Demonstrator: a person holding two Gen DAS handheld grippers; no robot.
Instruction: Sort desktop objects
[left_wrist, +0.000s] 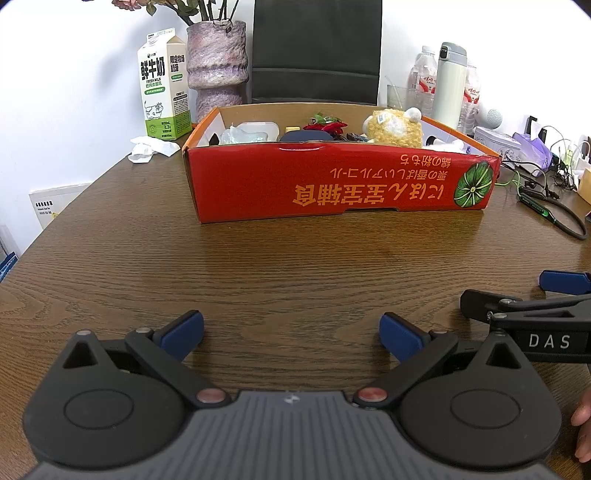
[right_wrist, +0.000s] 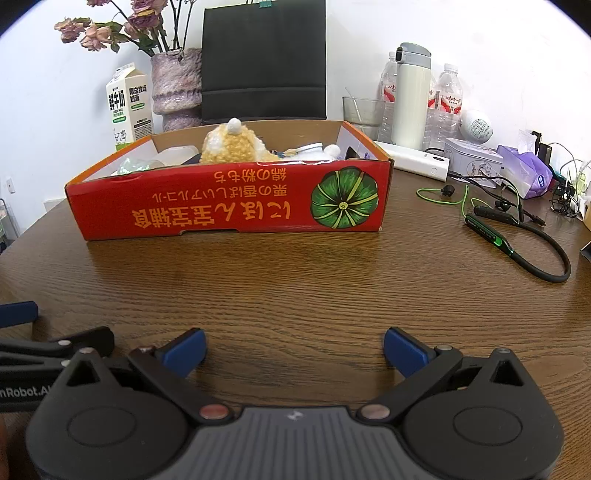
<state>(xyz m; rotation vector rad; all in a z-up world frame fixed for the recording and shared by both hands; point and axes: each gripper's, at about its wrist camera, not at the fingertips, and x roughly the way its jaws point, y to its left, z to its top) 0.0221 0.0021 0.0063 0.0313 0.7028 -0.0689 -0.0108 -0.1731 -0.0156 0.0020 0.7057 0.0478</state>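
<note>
So we have both tools low over the brown wood-grain table (left_wrist: 258, 266), side by side, well short of the red cardboard tray box (left_wrist: 332, 184). Left gripper (left_wrist: 291, 334) is spread wide with nothing between its blue pads; right gripper (right_wrist: 294, 350) is the same.

The box already holds the yellow knitted plush toy (right_wrist: 232, 147) and other small items, hard to identify. Loose on the right: black-and-green neckband earphones (right_wrist: 517, 240).

Our read: the earphones are likely next, a right-side job. We'd pinch the stiff band, not the thin green cable, lift clear so the buds don't drag, then go over the box's near wall rather than nudging it.
</note>
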